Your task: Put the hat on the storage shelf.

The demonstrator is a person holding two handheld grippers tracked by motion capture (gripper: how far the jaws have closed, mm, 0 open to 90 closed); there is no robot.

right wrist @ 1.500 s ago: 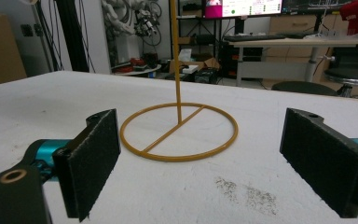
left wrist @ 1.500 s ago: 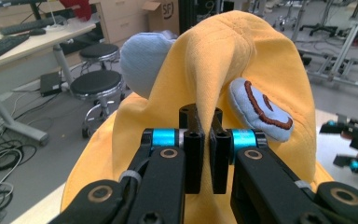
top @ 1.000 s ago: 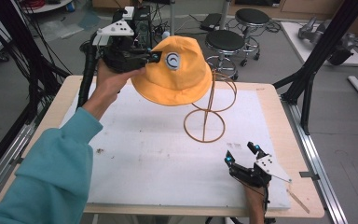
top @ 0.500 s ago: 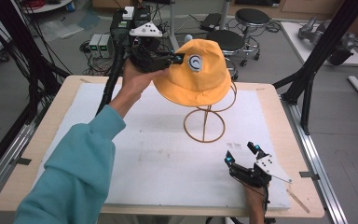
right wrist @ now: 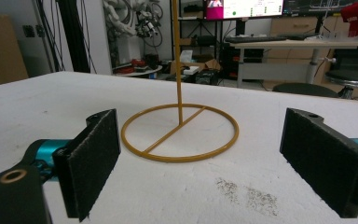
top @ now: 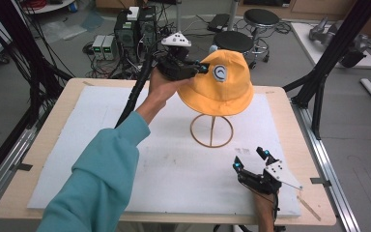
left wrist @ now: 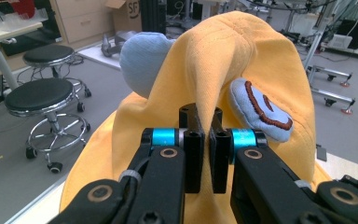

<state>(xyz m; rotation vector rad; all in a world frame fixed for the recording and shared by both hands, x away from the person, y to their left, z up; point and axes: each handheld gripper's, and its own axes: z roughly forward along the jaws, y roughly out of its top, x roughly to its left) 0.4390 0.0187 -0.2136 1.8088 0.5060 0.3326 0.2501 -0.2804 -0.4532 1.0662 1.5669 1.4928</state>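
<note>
Jaws of the left gripper [top: 204, 68] pinched a fold of the yellow hat [top: 221, 84], which sat atop the wire stand [top: 212, 131] on the counter [top: 63, 104]. Nearer the front edge, the right gripper [top: 249, 159] rested with jaws spread wide.

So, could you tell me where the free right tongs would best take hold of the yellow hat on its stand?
Probably by the brim on the near right side of the yellow hat. The left tongs already pinch a fold of its crown at the upper left, and the brim flares out as a thin free edge above the stand, so the open right tongs could come up from below and close across it.
</note>
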